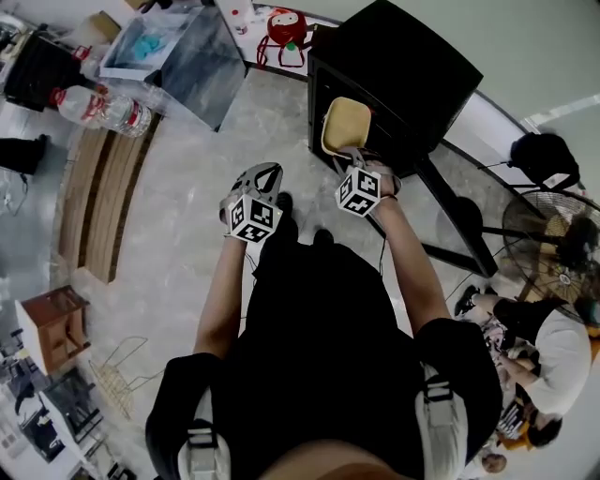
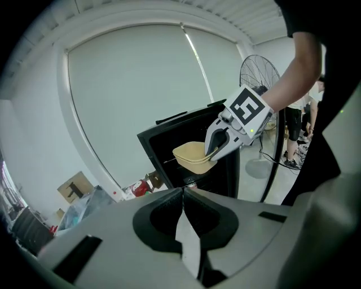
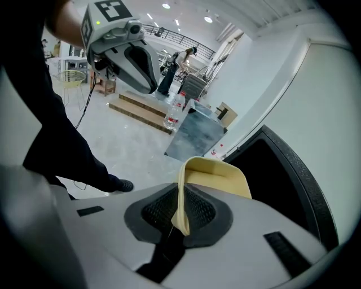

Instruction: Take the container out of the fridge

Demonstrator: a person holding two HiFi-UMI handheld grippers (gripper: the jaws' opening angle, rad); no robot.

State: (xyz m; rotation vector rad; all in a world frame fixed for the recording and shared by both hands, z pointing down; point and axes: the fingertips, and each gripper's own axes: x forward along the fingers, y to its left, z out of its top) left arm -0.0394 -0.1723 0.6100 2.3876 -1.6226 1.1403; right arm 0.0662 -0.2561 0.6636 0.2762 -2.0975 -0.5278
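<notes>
A shallow cream container [image 1: 345, 125] hangs just in front of the black fridge [image 1: 394, 70], whose dark inside [image 3: 276, 175] stands open. My right gripper [image 1: 349, 157] is shut on the container's near rim; in the right gripper view the rim [image 3: 180, 195] runs between the two pads and the container [image 3: 220, 179] sticks out beyond them. In the left gripper view the container [image 2: 193, 157] sits level in the right gripper [image 2: 217, 148], outside the fridge [image 2: 169, 144]. My left gripper [image 1: 262, 176] is held to the left over the floor, shut [image 2: 182, 195] with nothing in it.
The fridge door [image 1: 459, 220] swings out to the right. To the left stand a clear plastic bin [image 1: 187, 52], water bottles [image 1: 103, 108] and wooden boards [image 1: 98, 202]. A floor fan [image 1: 553, 244] and a seated person [image 1: 534, 347] are at the right. A red toy [image 1: 286, 28] sits behind.
</notes>
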